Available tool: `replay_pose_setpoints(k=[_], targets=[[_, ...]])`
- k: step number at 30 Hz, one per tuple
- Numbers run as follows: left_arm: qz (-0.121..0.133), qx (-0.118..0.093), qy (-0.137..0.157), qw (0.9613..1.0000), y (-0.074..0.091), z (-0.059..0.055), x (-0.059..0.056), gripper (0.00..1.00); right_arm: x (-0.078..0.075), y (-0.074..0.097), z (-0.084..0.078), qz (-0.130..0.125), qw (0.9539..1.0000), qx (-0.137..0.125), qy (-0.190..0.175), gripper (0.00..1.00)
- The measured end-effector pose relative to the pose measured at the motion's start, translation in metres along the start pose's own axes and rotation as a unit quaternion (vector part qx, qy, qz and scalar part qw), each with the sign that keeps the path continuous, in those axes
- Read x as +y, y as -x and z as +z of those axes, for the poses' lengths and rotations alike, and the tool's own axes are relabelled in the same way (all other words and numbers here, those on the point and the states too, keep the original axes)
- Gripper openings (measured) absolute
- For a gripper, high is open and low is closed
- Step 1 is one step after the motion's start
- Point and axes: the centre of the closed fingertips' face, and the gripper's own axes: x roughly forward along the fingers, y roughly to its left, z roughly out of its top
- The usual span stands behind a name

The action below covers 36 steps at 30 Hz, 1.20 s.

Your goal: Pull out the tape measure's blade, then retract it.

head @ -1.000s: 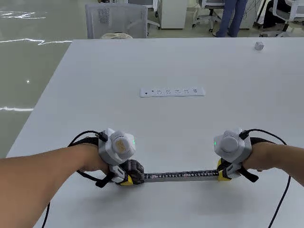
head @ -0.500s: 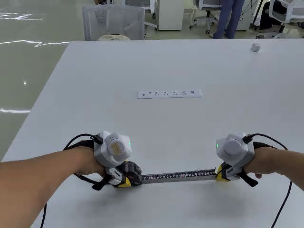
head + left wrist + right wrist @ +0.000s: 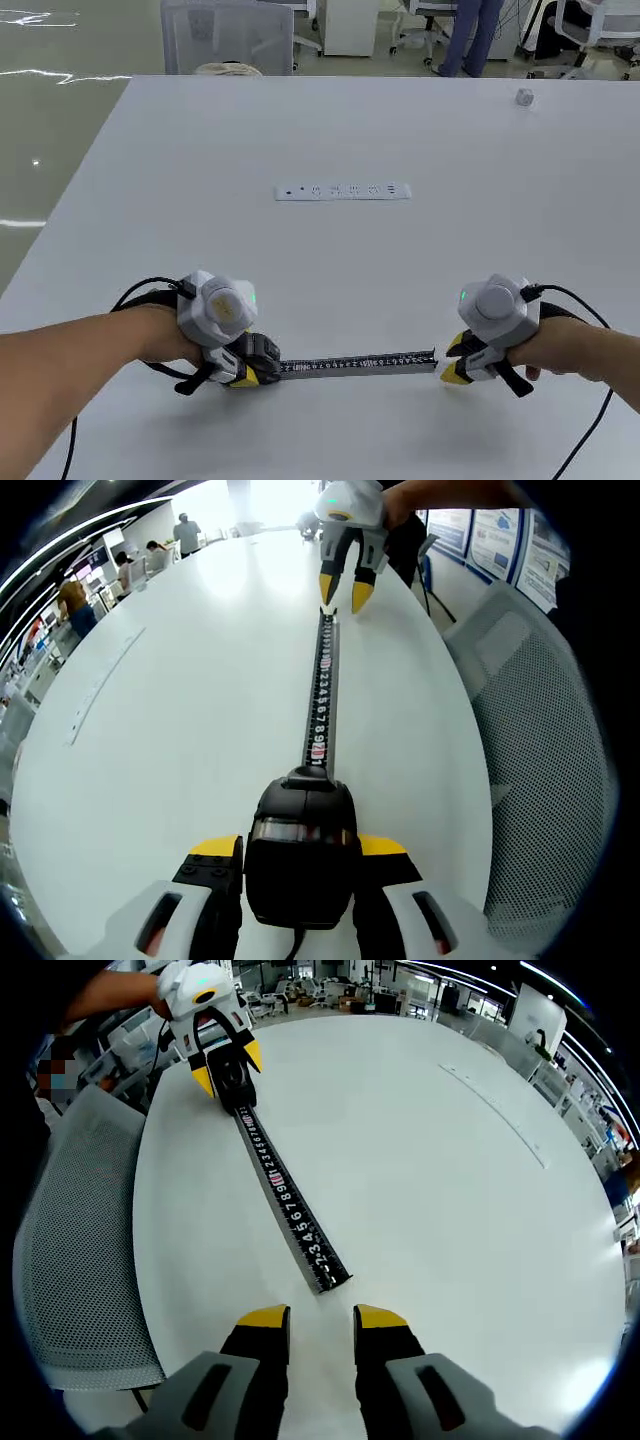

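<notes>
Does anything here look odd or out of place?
One thing: the tape blade lies pulled out on the table with its tip free, just short of the open right gripper. The left gripper clamps the case.

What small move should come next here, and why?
Probably retract the black numbered blade into the black tape measure case: the left tool clamps the case, the blade lies extended on the white table, and the right tool stands open, apart from its tip.
</notes>
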Motion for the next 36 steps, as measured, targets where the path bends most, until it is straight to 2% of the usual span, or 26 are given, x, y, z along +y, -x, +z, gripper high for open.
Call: replay_pose_setpoints(k=[3,8,9,11,14,18,21,22,23,25,29,30,32,34,36], targets=[[0.005,-0.004,0.005,1.0000,0.006,-0.010,-0.001,0.46,0.001,0.003,0.002,-0.005,1.0000,-0.006,0.001,0.28],[0.035,-0.040,0.051,0.9973,0.024,-0.018,0.006,0.55,0.000,0.008,0.005,-0.020,0.9993,-0.024,-0.019,0.31],[0.044,-0.055,0.062,0.9956,0.029,-0.018,0.008,0.57,0.001,0.009,0.006,-0.023,0.9989,-0.029,-0.027,0.32],[0.052,-0.070,0.085,0.9926,0.038,-0.021,0.008,0.59,0.001,0.011,0.005,-0.026,0.9985,-0.034,-0.033,0.34],[0.072,-0.096,0.119,0.9856,0.050,-0.029,0.010,0.63,0.002,0.015,0.004,-0.035,0.9975,-0.042,-0.044,0.39],[0.093,-0.121,0.176,0.9725,0.065,-0.044,0.005,0.69,0.005,0.024,0.004,-0.047,0.9945,-0.067,-0.066,0.46],[0.108,-0.154,0.220,0.9571,0.074,-0.046,-0.002,0.73,0.006,0.028,-0.001,-0.056,0.9913,-0.084,-0.084,0.51],[0.112,-0.160,0.235,0.9521,0.077,-0.049,-0.007,0.76,0.006,0.031,-0.002,-0.063,0.9883,-0.098,-0.099,0.52],[0.116,-0.163,0.244,0.9488,0.079,-0.052,-0.010,0.77,0.008,0.031,-0.005,-0.064,0.9874,-0.101,-0.103,0.53],[0.123,-0.179,0.271,0.9376,0.084,-0.056,-0.016,0.79,0.011,0.033,-0.013,-0.069,0.9864,-0.103,-0.108,0.57],[0.137,-0.183,0.294,0.9279,0.092,-0.070,-0.027,0.82,0.017,0.042,-0.025,-0.084,0.9793,-0.122,-0.138,0.60],[0.139,-0.186,0.305,0.9235,0.095,-0.075,-0.031,0.82,0.019,0.046,-0.029,-0.091,0.9754,-0.132,-0.152,0.61],[0.146,-0.190,0.318,0.9175,0.098,-0.084,-0.035,0.83,0.023,0.049,-0.039,-0.096,0.9723,-0.137,-0.163,0.63],[0.151,-0.187,0.327,0.9141,0.100,-0.091,-0.039,0.85,0.027,0.049,-0.047,-0.102,0.9700,-0.139,-0.171,0.66],[0.165,-0.193,0.344,0.9042,0.107,-0.099,-0.043,0.86,0.034,0.050,-0.054,-0.109,0.9667,-0.141,-0.183,0.70]])
